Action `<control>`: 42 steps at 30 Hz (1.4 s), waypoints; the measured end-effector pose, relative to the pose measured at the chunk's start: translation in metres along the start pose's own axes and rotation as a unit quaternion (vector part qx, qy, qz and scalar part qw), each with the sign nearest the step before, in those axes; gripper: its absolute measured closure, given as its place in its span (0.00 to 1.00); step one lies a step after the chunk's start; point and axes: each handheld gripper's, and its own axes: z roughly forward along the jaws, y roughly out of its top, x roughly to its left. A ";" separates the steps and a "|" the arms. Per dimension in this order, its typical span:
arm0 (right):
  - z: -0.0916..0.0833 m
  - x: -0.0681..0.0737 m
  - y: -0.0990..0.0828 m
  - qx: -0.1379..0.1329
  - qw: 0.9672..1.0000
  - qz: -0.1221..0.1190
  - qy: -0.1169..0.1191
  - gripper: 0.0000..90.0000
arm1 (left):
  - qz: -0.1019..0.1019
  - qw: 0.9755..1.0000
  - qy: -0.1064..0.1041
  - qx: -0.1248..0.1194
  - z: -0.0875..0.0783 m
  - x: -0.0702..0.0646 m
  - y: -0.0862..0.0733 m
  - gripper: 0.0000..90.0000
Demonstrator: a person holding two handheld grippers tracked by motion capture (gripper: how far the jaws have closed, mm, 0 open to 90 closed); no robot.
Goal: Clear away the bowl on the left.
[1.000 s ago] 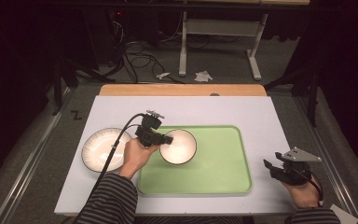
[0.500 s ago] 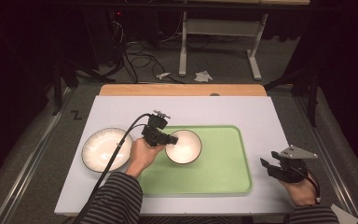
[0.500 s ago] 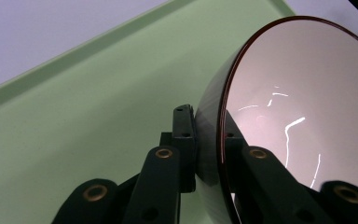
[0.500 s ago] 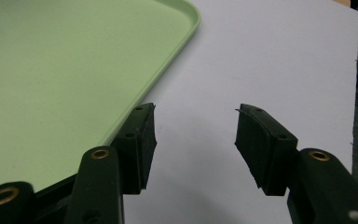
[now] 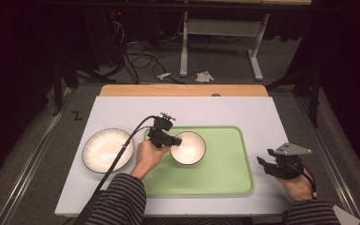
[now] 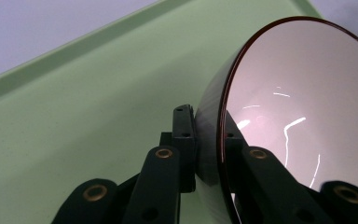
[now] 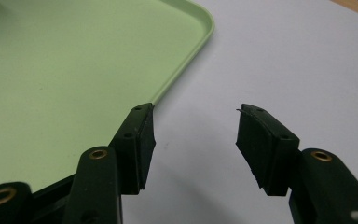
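Observation:
A small bowl (image 5: 188, 147), white inside with a dark rim, is over the left part of the green tray (image 5: 225, 178). My left gripper (image 5: 171, 140) is shut on the bowl's left rim. In the left gripper view the two jaws pinch the wall of the bowl (image 6: 303, 107), one pad inside and one outside, above the tray (image 6: 88, 116). My right gripper (image 5: 266, 165) stands open over the white table to the right of the tray, with nothing between its fingers. In the right gripper view the right gripper (image 7: 193, 140) is near the tray's corner (image 7: 186, 51).
A larger white plate-like bowl (image 5: 108, 150) sits on the white table (image 5: 122, 110) left of the tray. A wooden strip (image 5: 183, 90) runs along the table's far edge. The floor beyond holds cables and a desk frame (image 5: 215, 28).
My left gripper has carried the small bowl to the right and a little down over the tray. The right gripper has stayed about where it was.

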 end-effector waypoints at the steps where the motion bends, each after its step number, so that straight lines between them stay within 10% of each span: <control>1: 0.001 0.000 0.001 0.000 1.000 -0.001 0.001 0.53 | -0.001 1.000 0.002 0.000 0.001 0.000 0.000 0.91; 42: -0.009 0.002 -0.010 0.012 1.000 0.002 -0.009 0.53 | -0.033 0.999 0.005 0.007 0.032 0.020 0.009 0.91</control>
